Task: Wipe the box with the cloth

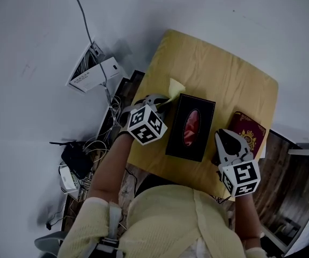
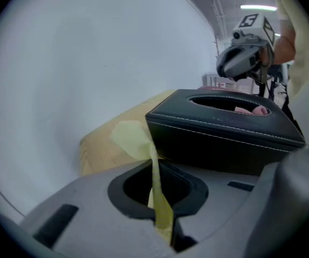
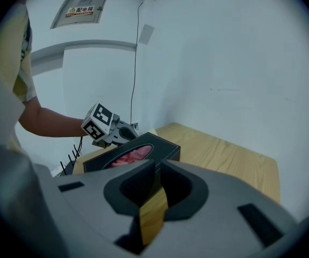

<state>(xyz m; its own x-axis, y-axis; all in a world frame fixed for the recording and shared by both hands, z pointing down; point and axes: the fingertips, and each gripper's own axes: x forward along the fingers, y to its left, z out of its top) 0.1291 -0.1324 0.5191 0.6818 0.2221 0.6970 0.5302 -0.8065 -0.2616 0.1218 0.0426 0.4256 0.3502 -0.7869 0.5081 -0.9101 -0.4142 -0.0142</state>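
Left gripper (image 1: 162, 102): jaws closed on the cloth, pinching a thin fold of it between the pads.
Cloth (image 2: 130, 138): pale yellow; its free end sticks out past the jaw tips and spreads just beside the box's far left corner. Contact with the box cannot be made out.
Box (image 1: 191, 127): black tissue box with white stitching, lying flat on the table with its oval opening up and pink tissue showing in it.
Right gripper (image 3: 152, 208): jaws drawn almost together, leaving only a narrow slit with bare wood visible through it; nothing between them.
Right gripper position: by the box's right side, between the box and the booklet.
Table (image 1: 219, 74): light wood; it carries the box and the booklet.
Booklet (image 1: 250, 132): dark red, lying flat just right of the box.
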